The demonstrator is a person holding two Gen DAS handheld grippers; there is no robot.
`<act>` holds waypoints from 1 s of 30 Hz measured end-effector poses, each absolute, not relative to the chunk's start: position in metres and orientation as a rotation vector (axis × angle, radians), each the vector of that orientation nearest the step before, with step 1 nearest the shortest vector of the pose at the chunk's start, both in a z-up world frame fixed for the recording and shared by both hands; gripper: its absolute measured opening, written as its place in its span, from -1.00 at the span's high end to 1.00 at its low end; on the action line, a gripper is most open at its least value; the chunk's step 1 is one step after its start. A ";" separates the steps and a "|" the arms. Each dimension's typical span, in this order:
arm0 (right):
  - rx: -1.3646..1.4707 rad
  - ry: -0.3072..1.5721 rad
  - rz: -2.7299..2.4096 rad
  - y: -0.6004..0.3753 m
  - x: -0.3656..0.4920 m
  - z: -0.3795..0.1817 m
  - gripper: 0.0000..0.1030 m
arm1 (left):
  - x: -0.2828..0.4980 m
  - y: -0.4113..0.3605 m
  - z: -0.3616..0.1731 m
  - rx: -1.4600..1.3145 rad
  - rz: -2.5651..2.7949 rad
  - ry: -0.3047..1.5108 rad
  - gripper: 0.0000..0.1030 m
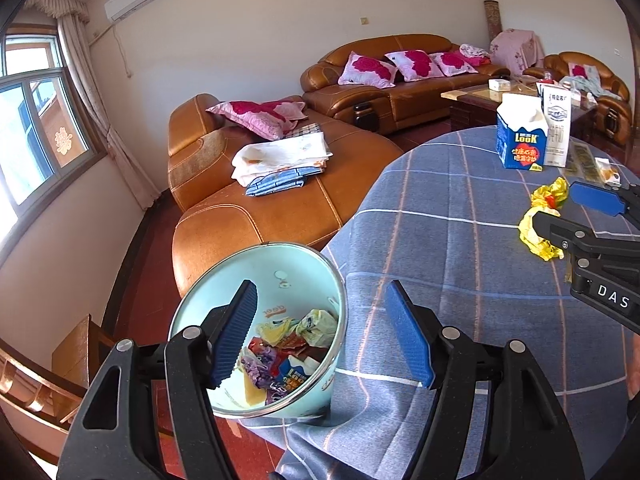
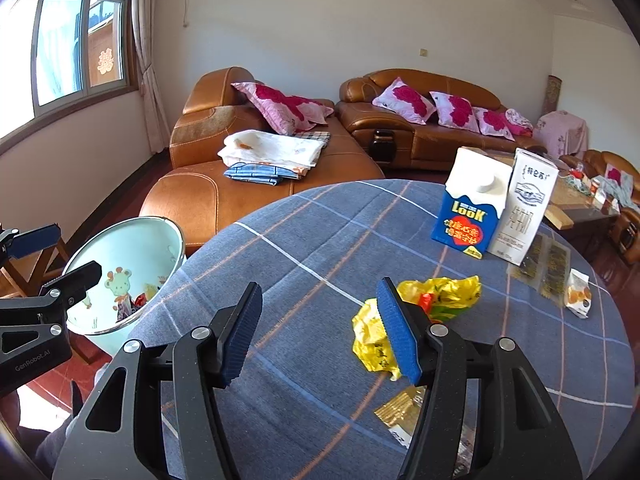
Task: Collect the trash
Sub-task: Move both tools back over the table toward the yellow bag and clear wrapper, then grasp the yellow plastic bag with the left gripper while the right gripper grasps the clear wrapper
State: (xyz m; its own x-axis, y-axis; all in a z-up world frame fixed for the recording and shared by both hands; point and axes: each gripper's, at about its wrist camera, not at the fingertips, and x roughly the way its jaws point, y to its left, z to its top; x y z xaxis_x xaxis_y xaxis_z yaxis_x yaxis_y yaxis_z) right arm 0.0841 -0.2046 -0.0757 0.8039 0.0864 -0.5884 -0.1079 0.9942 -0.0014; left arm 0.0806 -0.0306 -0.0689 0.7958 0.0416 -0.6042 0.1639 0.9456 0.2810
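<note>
With both grippers hanging open and empty, the right gripper (image 2: 320,336) is sitting nearer the yellow wrapper (image 2: 374,340), lying crumpled at lower right of centre, touching its right finger, while the bin (image 2: 132,240) is waiting at left.

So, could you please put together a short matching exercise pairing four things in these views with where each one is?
Things:
1. light blue bin
2. blue Look carton
3. yellow wrapper
4. folded white cloth

Places:
A. on the brown sofa
B. on the tablecloth, by the right gripper's finger
C. upright beside the white carton
D. at the table's edge, tilted, holding wrappers

Pairs: 1-D, 2-C, 3-B, 4-A
</note>
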 end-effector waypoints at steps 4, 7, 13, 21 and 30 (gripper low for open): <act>-0.034 0.639 0.061 -0.225 0.074 -0.079 -0.16 | 0.080 -0.048 -0.070 0.353 -0.101 0.633 -0.36; -0.019 0.651 0.022 -0.244 0.067 -0.083 -0.18 | 0.082 -0.062 -0.074 0.364 -0.130 0.632 -0.36; -0.007 0.690 -0.051 -0.276 0.052 -0.091 -0.18 | 0.091 -0.089 -0.085 0.388 -0.182 0.644 -0.38; 0.006 0.751 -0.070 -0.301 0.036 -0.100 -0.18 | 0.106 -0.117 -0.105 0.383 -0.246 0.702 -0.38; -0.036 0.843 0.029 -0.290 0.033 -0.114 -0.18 | 0.116 -0.116 -0.110 0.360 -0.252 0.733 -0.39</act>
